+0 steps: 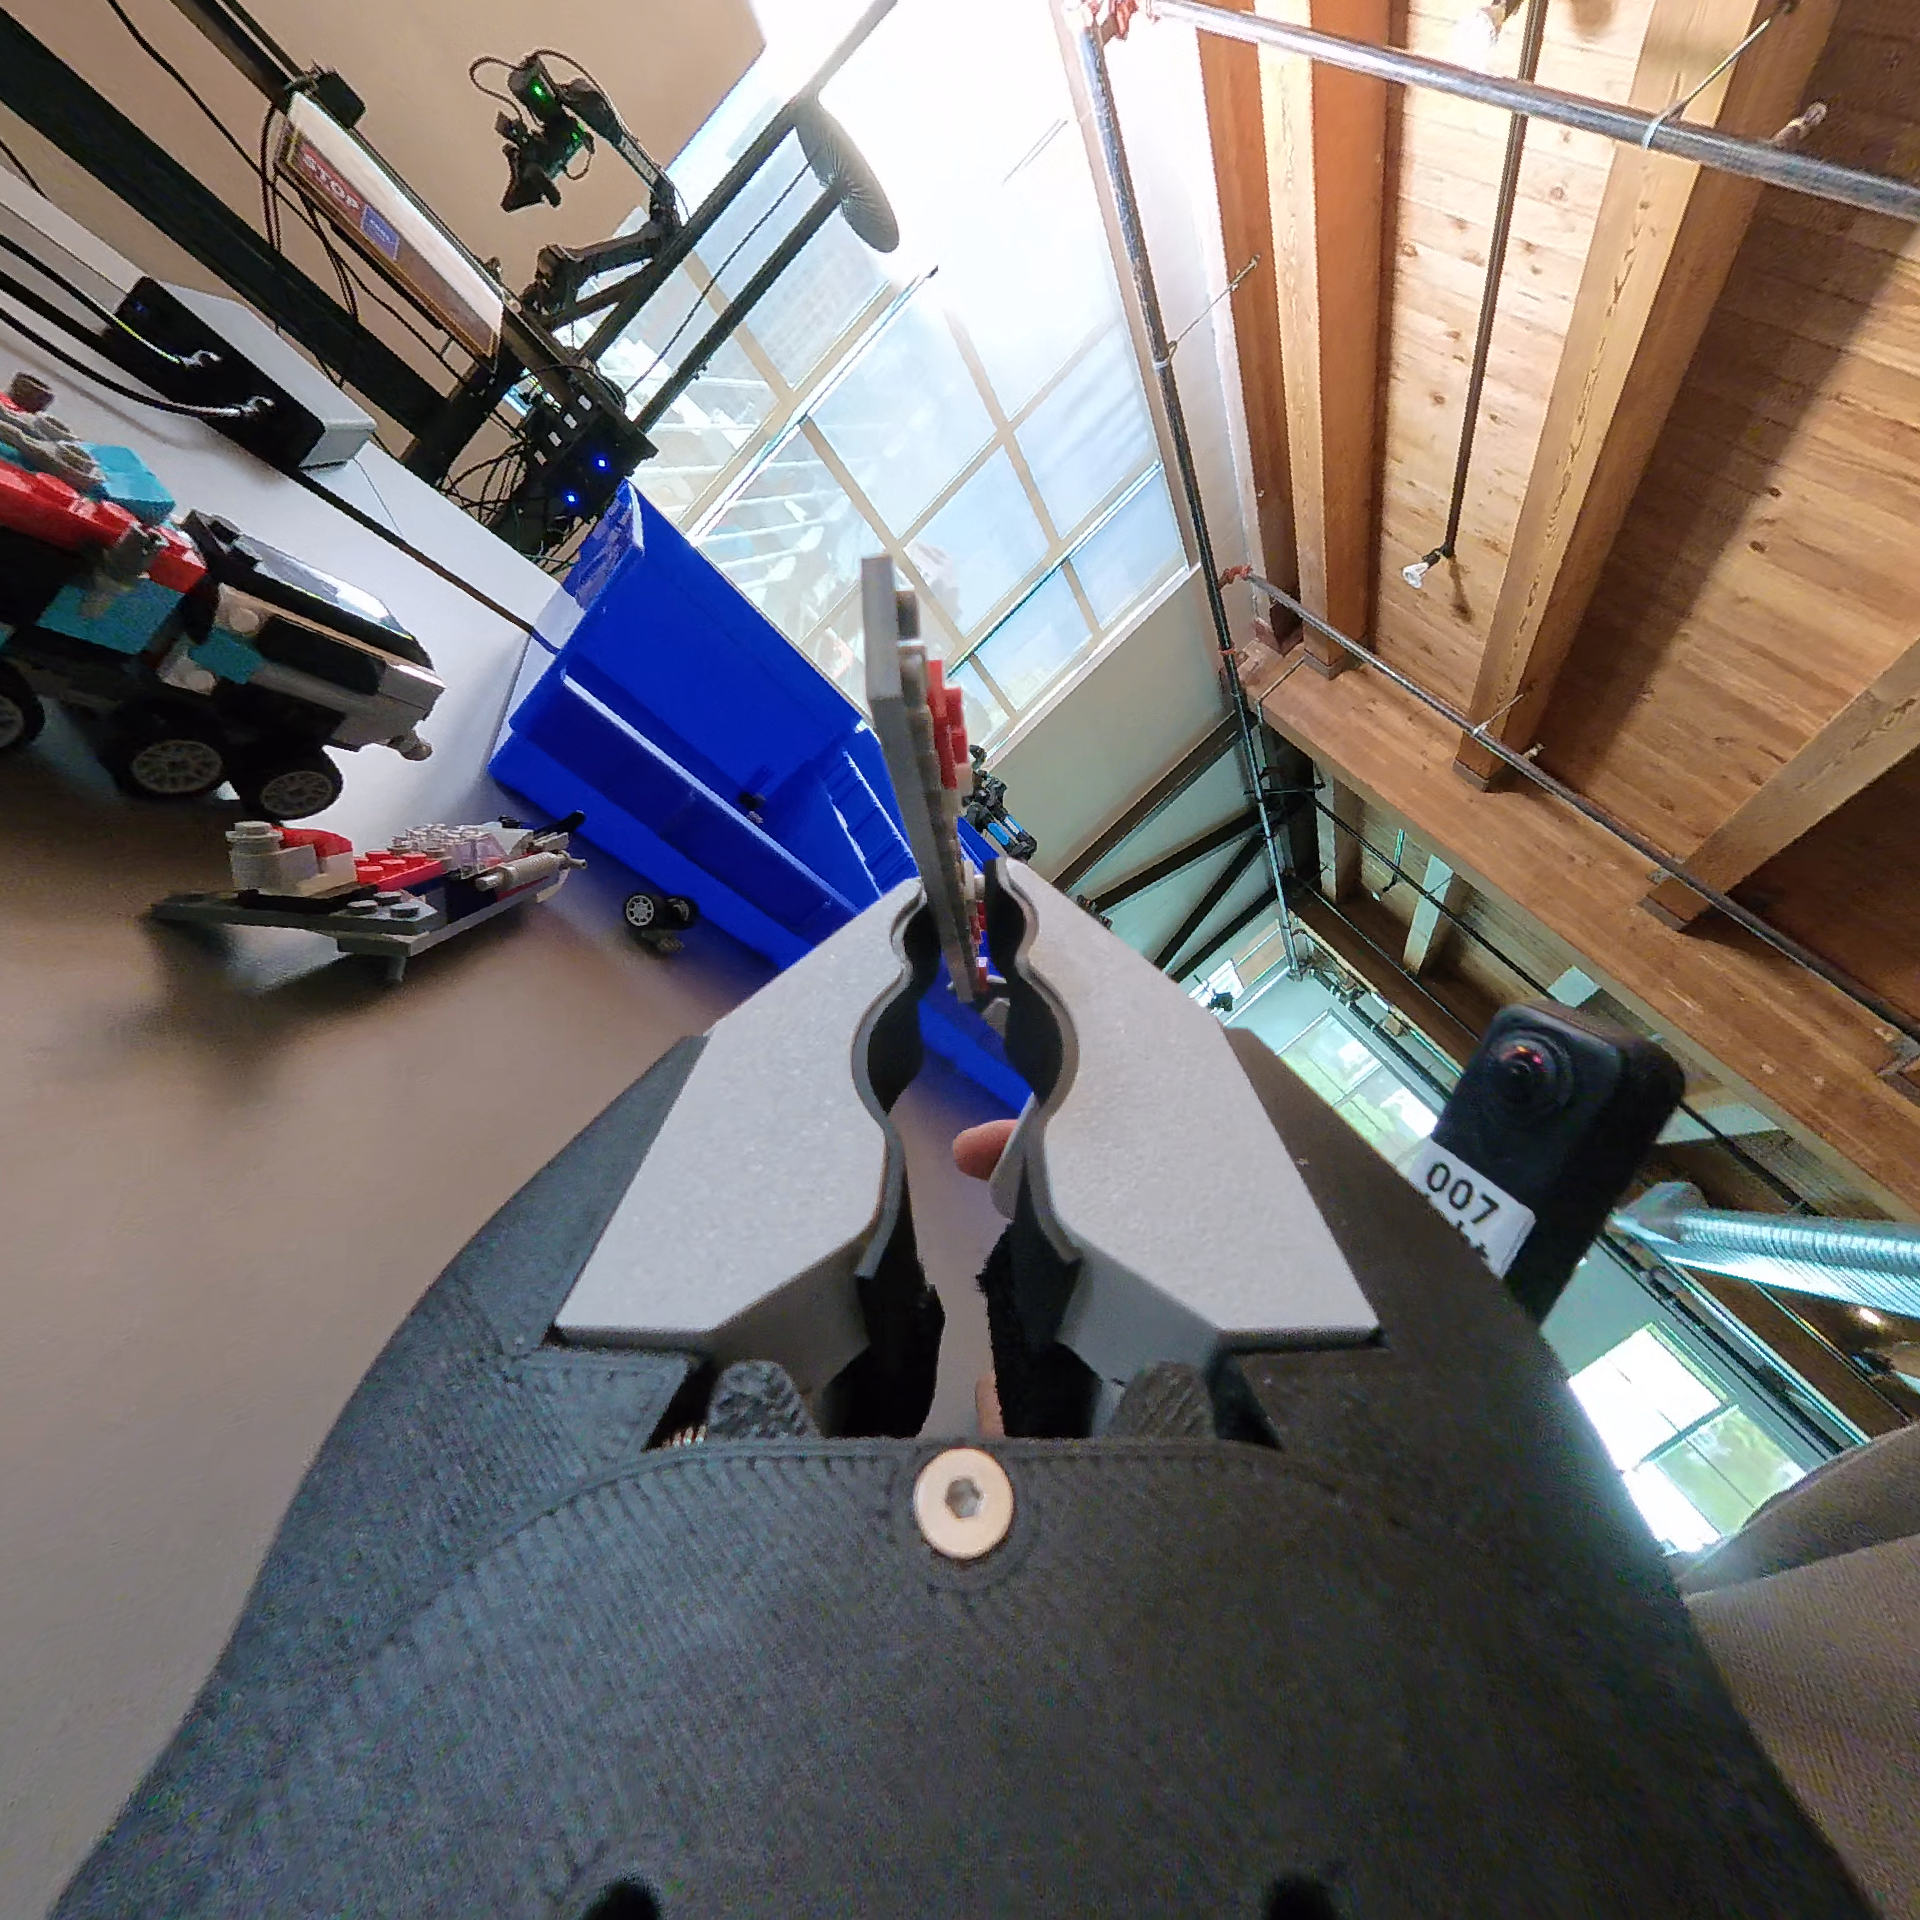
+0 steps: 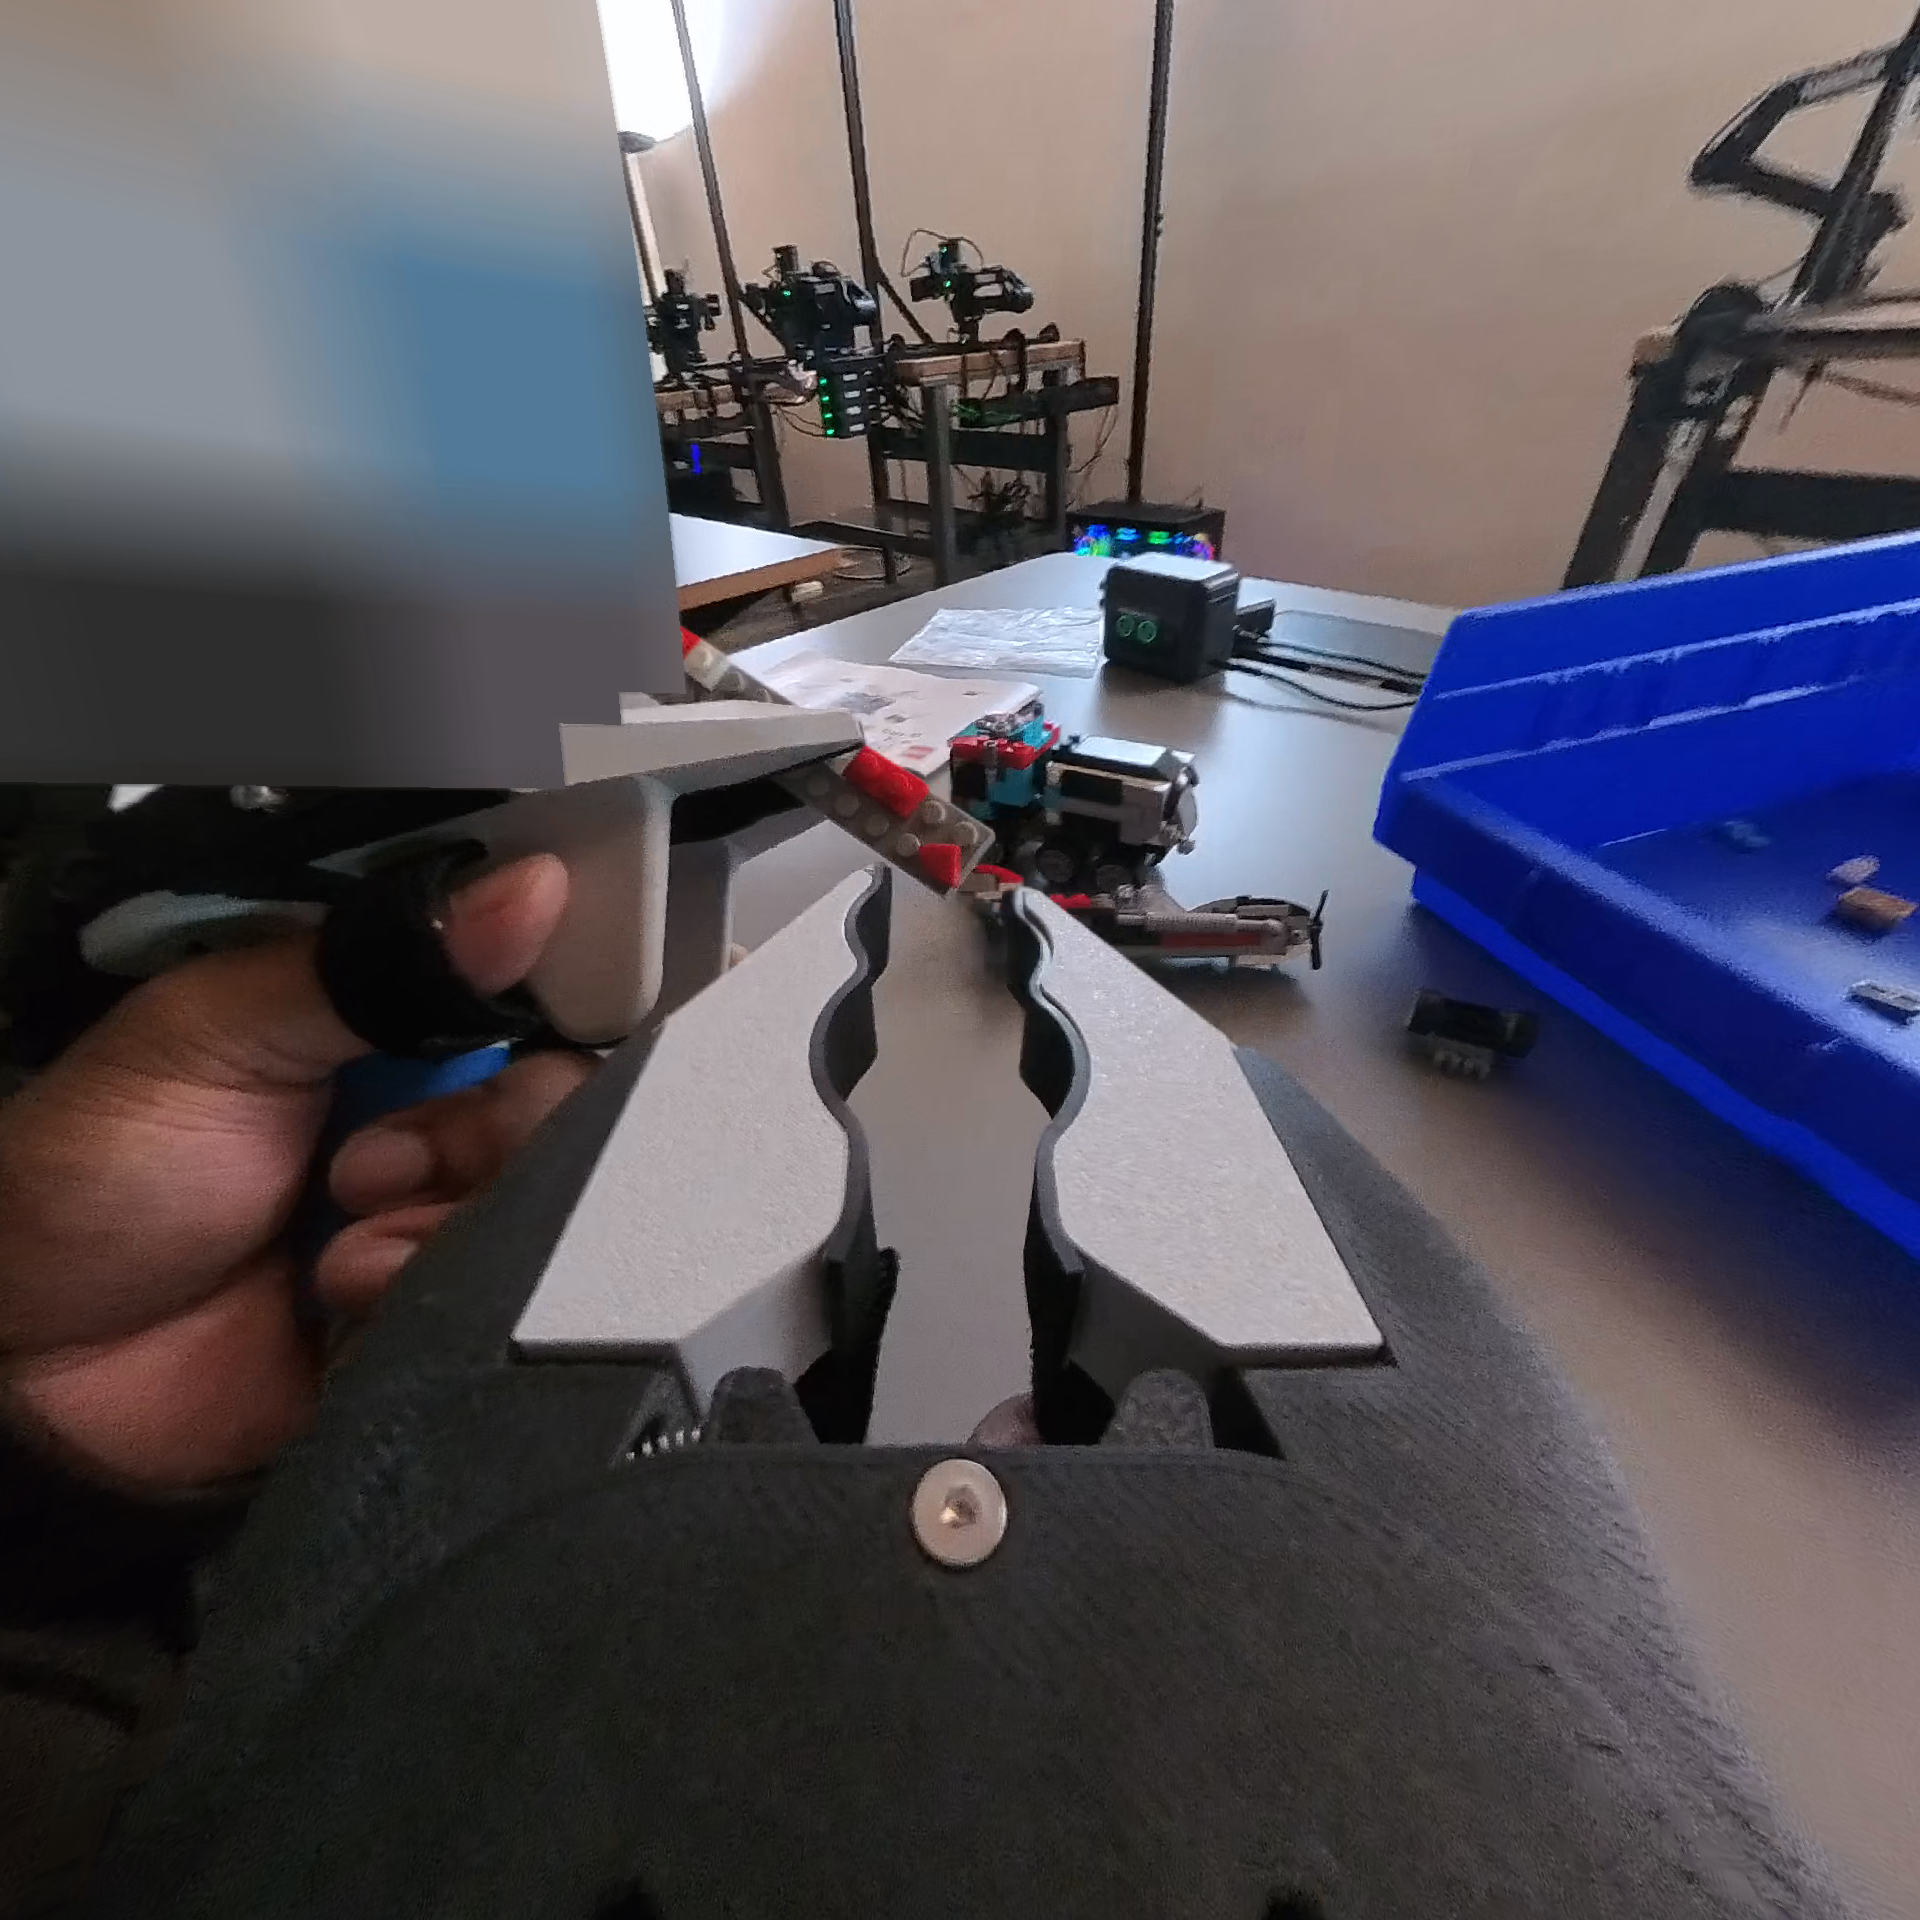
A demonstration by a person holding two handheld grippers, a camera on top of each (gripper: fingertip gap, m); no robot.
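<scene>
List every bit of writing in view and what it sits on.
I don't copy out writing; these things bear it:
Framed sign, upper left of the left wrist view: red and blue printed panels.
White sticker on the black camera: short print.
Booklet on the table: too small and blurred to read.

daylight is pouring through a tall gridded window point(image 1: 935, 436) under a wooden beamed ceiling point(image 1: 1558, 416); beige walls point(image 2: 1351, 260) are standing behind the far grey tabletop point(image 2: 1299, 1091).
</scene>
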